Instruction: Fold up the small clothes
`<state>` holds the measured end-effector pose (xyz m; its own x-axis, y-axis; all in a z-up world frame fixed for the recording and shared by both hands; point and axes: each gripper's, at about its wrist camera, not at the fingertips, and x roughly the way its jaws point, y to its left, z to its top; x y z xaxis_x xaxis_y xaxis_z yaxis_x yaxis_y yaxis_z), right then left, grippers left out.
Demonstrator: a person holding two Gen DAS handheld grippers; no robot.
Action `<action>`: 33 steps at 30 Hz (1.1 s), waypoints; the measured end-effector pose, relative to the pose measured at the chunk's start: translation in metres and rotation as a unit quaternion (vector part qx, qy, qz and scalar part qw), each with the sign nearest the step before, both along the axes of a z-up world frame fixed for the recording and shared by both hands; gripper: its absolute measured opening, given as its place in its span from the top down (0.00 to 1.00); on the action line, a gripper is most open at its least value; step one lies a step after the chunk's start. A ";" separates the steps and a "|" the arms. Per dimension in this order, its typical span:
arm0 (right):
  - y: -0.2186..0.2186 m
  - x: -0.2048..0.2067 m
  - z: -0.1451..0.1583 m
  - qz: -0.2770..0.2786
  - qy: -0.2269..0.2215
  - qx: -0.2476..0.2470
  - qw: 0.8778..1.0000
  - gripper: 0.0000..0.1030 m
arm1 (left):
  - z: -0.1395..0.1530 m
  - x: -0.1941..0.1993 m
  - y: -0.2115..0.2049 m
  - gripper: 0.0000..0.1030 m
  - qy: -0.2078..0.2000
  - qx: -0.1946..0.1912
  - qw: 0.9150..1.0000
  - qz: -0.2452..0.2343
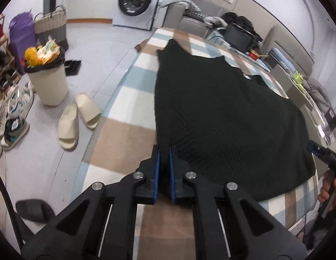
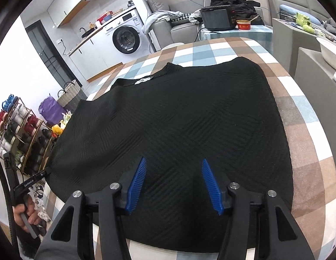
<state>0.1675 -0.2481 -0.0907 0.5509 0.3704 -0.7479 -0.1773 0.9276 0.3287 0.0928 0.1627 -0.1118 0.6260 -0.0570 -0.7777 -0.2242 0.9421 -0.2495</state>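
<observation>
Black top (image 2: 172,125) is lying spread flat on the checked cloth (image 2: 306,134), collar and label pointing toward 11 o'clock in the right view, hem nearest that camera. Left gripper (image 1: 164,151) is sitting at the top's edge at 6 o'clock in its own view, blue pads (image 1: 171,173) nearly together with dark fabric showing in the narrow gap, though a firm pinch cannot be told. Right gripper (image 2: 173,162) is hovering over the hem with fingers (image 2: 211,184) standing wide apart, holding nothing
</observation>
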 end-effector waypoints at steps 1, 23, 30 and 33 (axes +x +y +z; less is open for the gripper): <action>0.000 0.000 -0.001 0.001 0.001 -0.001 1.000 0.47 | -0.001 -0.001 0.002 0.95 0.001 -0.004 1.000 0.005; 0.025 -0.001 -0.007 0.042 0.008 0.011 0.999 0.47 | -0.009 -0.018 -0.032 0.45 0.005 -0.053 0.998 0.042; 0.032 -0.002 -0.010 0.044 0.011 0.005 0.999 0.47 | -0.005 0.015 -0.046 0.88 -0.019 -0.055 0.998 0.039; 0.032 -0.002 -0.012 0.045 0.014 0.003 0.999 0.47 | -0.001 0.007 -0.039 0.90 -0.027 -0.055 0.997 0.035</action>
